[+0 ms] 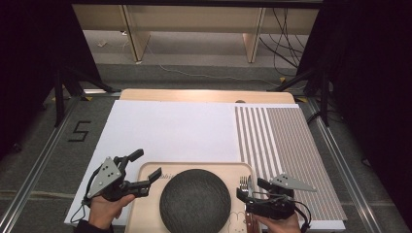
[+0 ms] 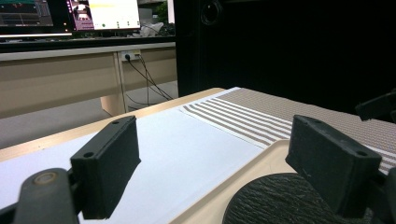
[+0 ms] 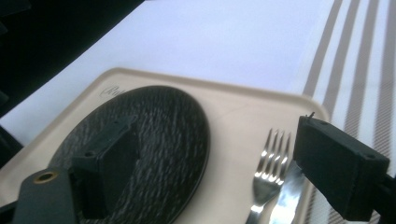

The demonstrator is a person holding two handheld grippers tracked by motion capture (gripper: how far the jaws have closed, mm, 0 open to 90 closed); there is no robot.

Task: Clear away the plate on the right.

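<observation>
- Starting at 9 o'clock in the high view, the left gripper [image 1: 145,168] is held in the person's left hand [image 1: 108,208] over the white sheet [image 1: 170,128], just off the left rim of the beige tray [image 1: 145,171].
- Its jaws stand wide apart with nothing between them; the nearer one reaches over the tray's left edge toward the black plate [image 1: 195,199], and whether it touches the tray cannot be told.
- From the left gripper view the same gripper [image 2: 224,168] shows bare white sheet [image 2: 187,154] in the gap between its jaws, with the plate's rim [image 2: 271,200] low at 5 o'clock.
- At the centre, the round plate sits on the tray, leaving bare tray rim at 12 o'clock; beyond it the white sheet lies open toward the far edge of the table [image 1: 204,94].
- At 3 o'clock of the plate, a fork [image 1: 242,183] and a knife [image 1: 249,184] lie side by side along the tray's right edge.
- Further right, the right gripper [image 1: 250,189], in the right hand [image 1: 279,224], hangs over the cutlery with jaws apart, holding nothing.
- In the right gripper view its jaws bracket the fork [image 3: 271,158] and knife [image 3: 287,191]; contact cannot be judged.
- A striped mat [image 1: 291,145] covers the table's right side.
</observation>
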